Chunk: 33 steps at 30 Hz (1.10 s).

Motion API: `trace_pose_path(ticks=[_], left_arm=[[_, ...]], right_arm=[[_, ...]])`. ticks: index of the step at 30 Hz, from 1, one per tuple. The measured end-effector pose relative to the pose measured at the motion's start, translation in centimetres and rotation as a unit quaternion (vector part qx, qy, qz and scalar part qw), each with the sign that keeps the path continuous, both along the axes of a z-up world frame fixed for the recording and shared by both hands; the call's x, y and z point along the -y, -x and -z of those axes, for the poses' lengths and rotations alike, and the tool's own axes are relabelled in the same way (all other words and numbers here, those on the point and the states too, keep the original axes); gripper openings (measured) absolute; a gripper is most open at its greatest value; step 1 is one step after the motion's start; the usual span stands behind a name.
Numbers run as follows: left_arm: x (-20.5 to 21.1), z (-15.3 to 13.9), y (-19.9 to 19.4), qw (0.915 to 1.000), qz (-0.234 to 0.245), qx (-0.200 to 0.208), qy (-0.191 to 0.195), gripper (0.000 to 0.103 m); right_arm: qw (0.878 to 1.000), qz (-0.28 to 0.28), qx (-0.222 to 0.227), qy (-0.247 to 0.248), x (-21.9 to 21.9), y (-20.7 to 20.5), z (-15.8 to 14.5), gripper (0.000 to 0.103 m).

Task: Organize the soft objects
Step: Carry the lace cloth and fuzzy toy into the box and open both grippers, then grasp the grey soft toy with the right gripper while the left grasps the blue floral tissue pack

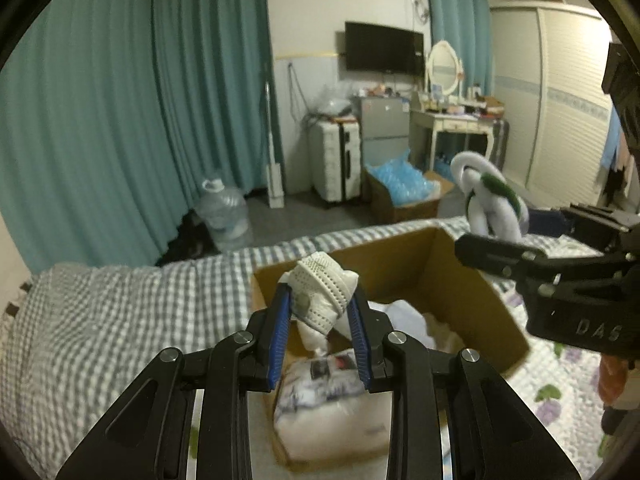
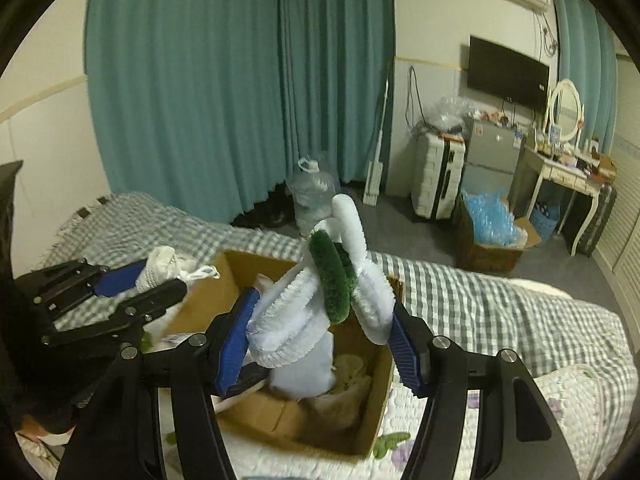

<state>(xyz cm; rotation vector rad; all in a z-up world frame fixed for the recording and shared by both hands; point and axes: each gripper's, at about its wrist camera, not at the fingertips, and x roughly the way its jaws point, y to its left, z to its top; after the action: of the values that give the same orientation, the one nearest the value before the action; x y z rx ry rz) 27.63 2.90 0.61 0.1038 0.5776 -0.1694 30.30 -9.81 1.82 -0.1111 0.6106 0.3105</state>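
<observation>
Cardboard box (image 1: 472, 280) stands open on the bed (image 1: 120, 300) and already has soft items inside. Left tool (image 1: 320, 312) is closed around a white knitted bundle (image 1: 320, 292), held above the box opening. Right tool (image 2: 320, 332) is clamped on a white and green fluffy item (image 2: 320, 292), also above the box. I judge the step is the dropping in: each tool should lower over the opening, then release.
</observation>
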Motion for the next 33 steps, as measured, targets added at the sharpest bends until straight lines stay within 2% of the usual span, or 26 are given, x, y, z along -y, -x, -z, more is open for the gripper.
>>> trace_pose_path(ticks=[5,9,11,15,18,20,23,24,26,27,29,32,33], left_arm=[[0.0,2.9,-3.3,0.9996,0.0,-0.029,0.007,0.028],[0.5,4.1,-4.8,0.999,0.008,-0.043,0.005,0.03],[0.9,4.3,-5.0,0.9989,0.018,-0.043,-0.004,0.031],[1.8,4.0,-4.6,0.9989,0.02,-0.032,-0.026,0.032],[1.5,3.4,-3.9,0.9993,-0.013,-0.013,-0.031,0.032],[1.3,2.3,-2.9,0.9994,-0.021,-0.005,-0.026,0.034],[0.9,-0.4,-0.8,0.9993,-0.028,0.008,-0.023,0.051],[0.9,-1.5,0.2,0.9992,-0.029,0.016,-0.024,0.063],[0.7,-3.9,2.2,0.9984,-0.034,0.04,-0.023,0.075],[0.6,-5.0,3.3,0.9977,-0.036,0.052,-0.021,0.079],[0.3,-7.8,6.4,0.9958,-0.038,0.083,-0.012,0.079],[-0.3,-11.2,10.2,0.9945,-0.026,0.101,-0.004,0.082],[-0.4,-11.9,11.4,0.9944,-0.025,0.102,-0.004,0.088]], right_arm=[[1.0,0.002,-0.024,0.006,0.3,-3.4,3.7,0.062],[1.0,-0.002,-0.026,-0.002,0.7,-5.2,5.2,0.069],[1.0,-0.005,-0.028,-0.007,0.9,-5.6,5.5,0.071],[1.0,0.0,-0.009,-0.012,1.5,-5.5,5.0,0.091],[1.0,0.02,0.007,-0.011,2.2,-4.5,3.7,0.094],[1.0,0.025,0.014,-0.013,2.8,-3.0,2.1,0.094],[0.999,0.035,0.028,-0.003,3.4,-0.8,-0.7,0.094],[0.999,0.039,0.035,0.0,3.7,0.5,-2.2,0.094],[0.998,0.045,0.043,0.007,3.9,2.5,-4.3,0.094],[0.998,0.048,0.045,0.011,4.0,3.9,-5.5,0.094],[0.998,0.048,0.045,0.017,4.2,6.5,-7.6,0.094],[0.998,0.045,0.047,0.017,4.3,10.5,-10.3,0.095],[0.997,0.046,0.05,0.02,4.3,12.3,-11.1,0.098]])
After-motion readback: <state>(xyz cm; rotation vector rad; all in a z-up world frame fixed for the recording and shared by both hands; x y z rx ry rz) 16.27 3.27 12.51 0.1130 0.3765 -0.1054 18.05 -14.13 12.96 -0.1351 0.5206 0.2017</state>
